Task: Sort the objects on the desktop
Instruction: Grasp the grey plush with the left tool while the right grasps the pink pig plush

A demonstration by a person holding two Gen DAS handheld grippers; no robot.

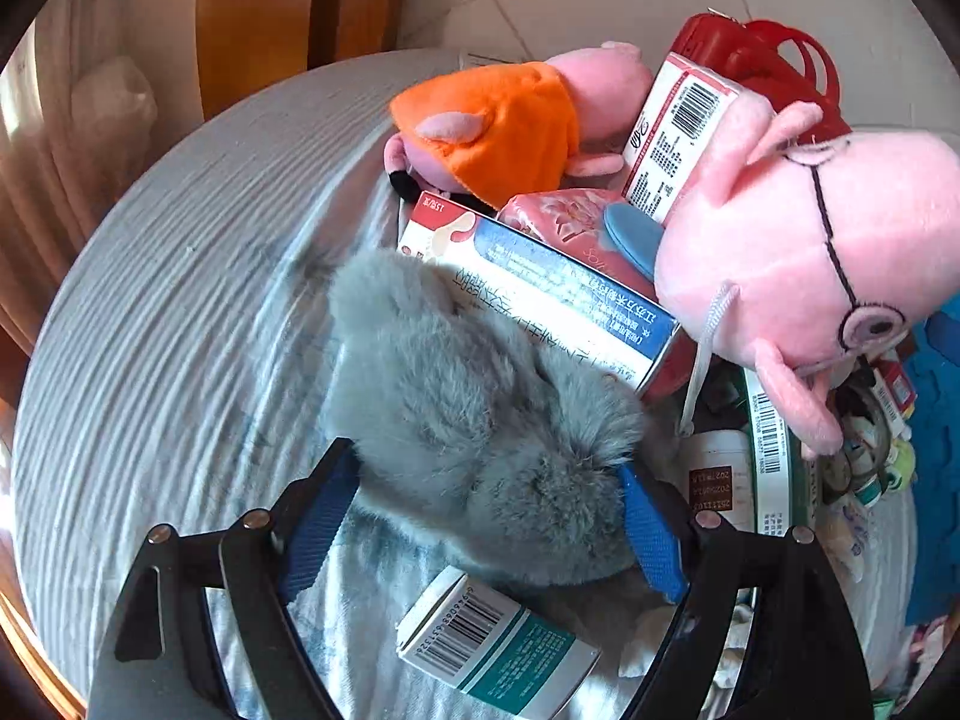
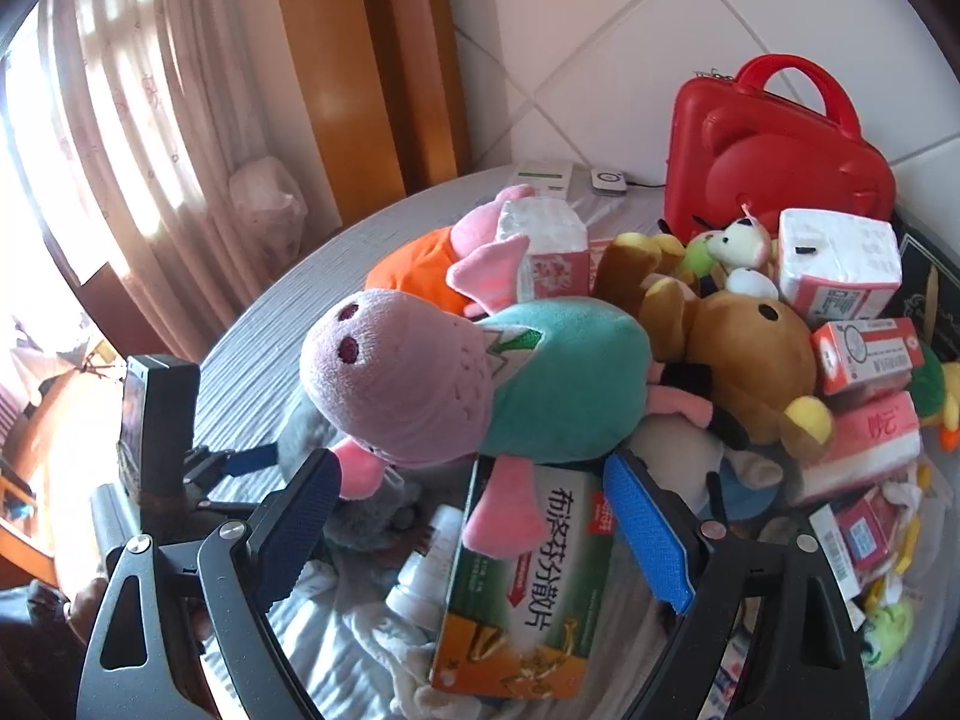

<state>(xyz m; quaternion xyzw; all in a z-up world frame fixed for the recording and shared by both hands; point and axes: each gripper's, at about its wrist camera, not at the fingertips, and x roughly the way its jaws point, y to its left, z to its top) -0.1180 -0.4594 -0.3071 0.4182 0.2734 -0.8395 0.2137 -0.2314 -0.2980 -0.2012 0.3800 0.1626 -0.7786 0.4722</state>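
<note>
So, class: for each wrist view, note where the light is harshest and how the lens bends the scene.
Left wrist view: black vignette in the corners, the grey tabletop curves like a bowl, lighting fairly even. Right wrist view: the window behind the curtain is blown out at left, and the wall tile lines bow.

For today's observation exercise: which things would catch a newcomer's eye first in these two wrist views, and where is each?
In the right wrist view, a pink pig plush in a teal shirt sprawls across the middle of the heap, above a green medicine box. A red carry case stands at the back by the tiled wall. In the left wrist view, a grey furry toy sits between the left gripper's blue pads.
</note>
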